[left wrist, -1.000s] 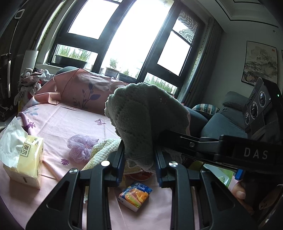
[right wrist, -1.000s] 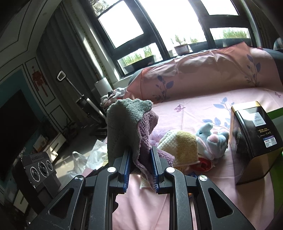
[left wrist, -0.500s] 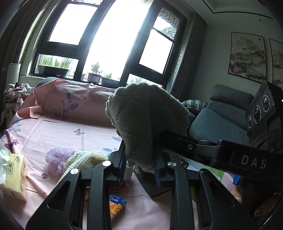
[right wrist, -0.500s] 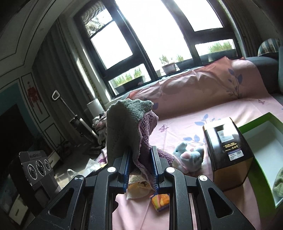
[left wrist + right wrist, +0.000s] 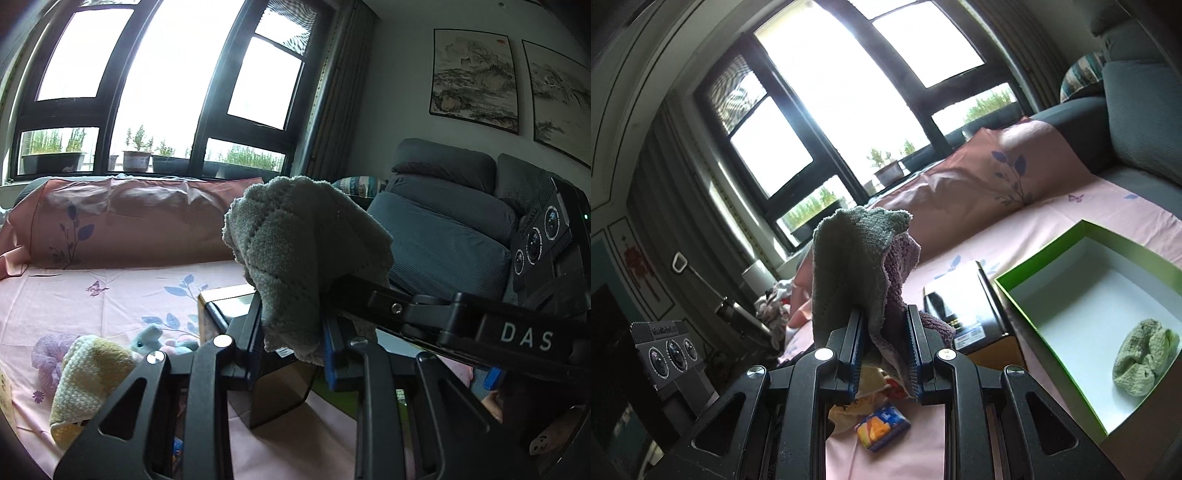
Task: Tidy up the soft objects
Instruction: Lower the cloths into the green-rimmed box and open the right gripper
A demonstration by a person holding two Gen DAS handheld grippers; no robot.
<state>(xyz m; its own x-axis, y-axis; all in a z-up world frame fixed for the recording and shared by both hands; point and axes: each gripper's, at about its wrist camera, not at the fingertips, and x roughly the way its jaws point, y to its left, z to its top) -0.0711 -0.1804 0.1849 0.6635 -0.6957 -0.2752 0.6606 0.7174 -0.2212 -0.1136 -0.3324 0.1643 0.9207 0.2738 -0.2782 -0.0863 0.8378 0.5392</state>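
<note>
Both hand-held grippers (image 5: 291, 343) (image 5: 882, 347) pinch towel (image 5: 306, 254).

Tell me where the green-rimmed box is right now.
In the right wrist view, the open green-rimmed white cardboard box sits at the right on the pink bedsheet, beside the dark brown carton, with one olive knitted cloth inside.

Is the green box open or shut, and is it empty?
Open and not empty. The green box has no lid on it, its white inside shows, and one crumpled green cloth lies in it.
</note>
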